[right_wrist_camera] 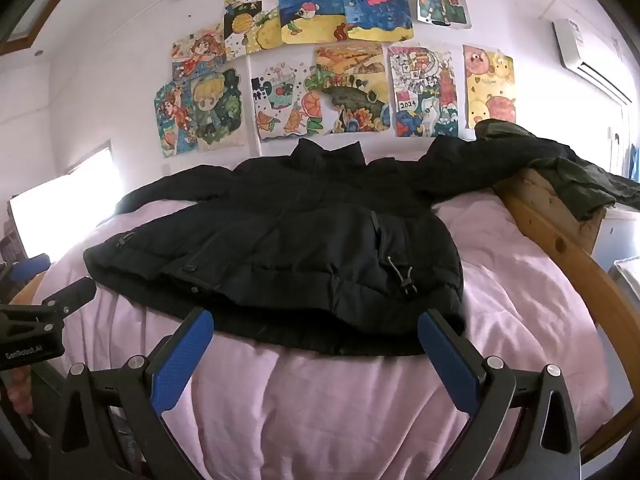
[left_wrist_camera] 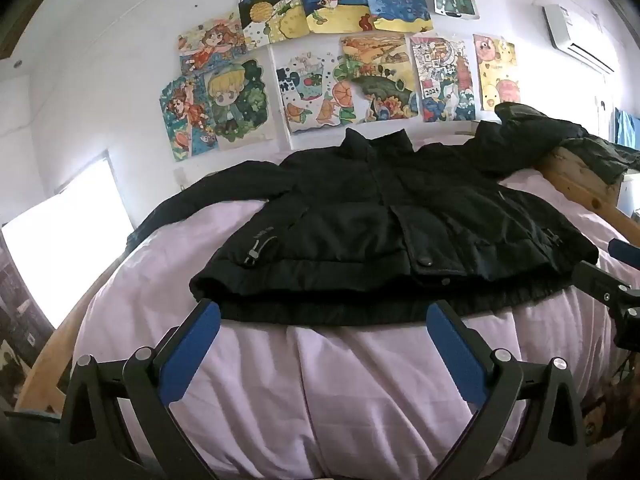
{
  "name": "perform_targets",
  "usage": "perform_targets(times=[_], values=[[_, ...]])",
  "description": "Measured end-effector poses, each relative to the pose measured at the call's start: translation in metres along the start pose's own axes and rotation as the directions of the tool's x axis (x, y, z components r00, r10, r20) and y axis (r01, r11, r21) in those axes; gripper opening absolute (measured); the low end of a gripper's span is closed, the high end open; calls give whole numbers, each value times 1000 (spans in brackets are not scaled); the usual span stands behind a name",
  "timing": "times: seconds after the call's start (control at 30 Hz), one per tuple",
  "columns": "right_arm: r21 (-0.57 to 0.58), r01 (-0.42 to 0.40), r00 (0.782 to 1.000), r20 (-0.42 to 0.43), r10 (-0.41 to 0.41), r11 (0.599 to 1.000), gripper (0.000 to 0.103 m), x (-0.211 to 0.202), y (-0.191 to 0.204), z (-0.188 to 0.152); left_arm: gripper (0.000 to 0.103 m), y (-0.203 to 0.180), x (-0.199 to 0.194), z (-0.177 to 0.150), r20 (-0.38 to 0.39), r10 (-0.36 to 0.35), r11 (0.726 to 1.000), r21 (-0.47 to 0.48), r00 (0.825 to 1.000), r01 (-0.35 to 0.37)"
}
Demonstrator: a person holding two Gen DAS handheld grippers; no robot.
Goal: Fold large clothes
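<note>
Plain black puffer jacket [left_wrist_camera: 384, 224], matte, with small dark snap buttons and a grey drawcord toggle. Pale pink cotton bedspread [left_wrist_camera: 360, 380], unpatterned. Honey-coloured knotty pine bed frame [right_wrist_camera: 560, 240]. Dark olive-green crumpled garment [right_wrist_camera: 568, 172]. Left gripper [left_wrist_camera: 324, 312] and right gripper [right_wrist_camera: 316, 320]: black frames, textured royal-blue pads. Multicoloured children's paintings [left_wrist_camera: 332, 52], blues, yellows, oranges, on a white wall. White air conditioner [left_wrist_camera: 576, 36].

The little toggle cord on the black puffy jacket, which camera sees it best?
The right wrist view: the grey toggle cord lies near and sharp on the black puffy jacket. The left wrist view shows it small, near the far edge.
</note>
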State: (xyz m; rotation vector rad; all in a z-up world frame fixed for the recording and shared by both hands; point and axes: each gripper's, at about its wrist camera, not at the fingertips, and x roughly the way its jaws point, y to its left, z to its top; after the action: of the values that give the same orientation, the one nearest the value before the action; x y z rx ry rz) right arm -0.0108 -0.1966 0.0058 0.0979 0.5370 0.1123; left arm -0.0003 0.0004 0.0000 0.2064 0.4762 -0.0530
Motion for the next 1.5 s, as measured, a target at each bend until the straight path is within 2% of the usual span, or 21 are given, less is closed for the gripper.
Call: perform_targets(times=[1.3, 1.37, 1.5], values=[[2, 0, 1000, -12, 0, 1000, 103, 1, -1, 0, 102, 1, 0, 0, -5, 0, 1000, -4, 1000, 0], [1, 0, 1000, -12, 0, 1000, 103, 1, -1, 0, 102, 13, -5, 1, -7, 1, 1000, -7, 1000, -1], [2, -2, 1000, -14, 2, 1000, 103, 0, 1, 1, 102, 15, -4, 1, -7, 0, 1000, -5, 1000, 0]])
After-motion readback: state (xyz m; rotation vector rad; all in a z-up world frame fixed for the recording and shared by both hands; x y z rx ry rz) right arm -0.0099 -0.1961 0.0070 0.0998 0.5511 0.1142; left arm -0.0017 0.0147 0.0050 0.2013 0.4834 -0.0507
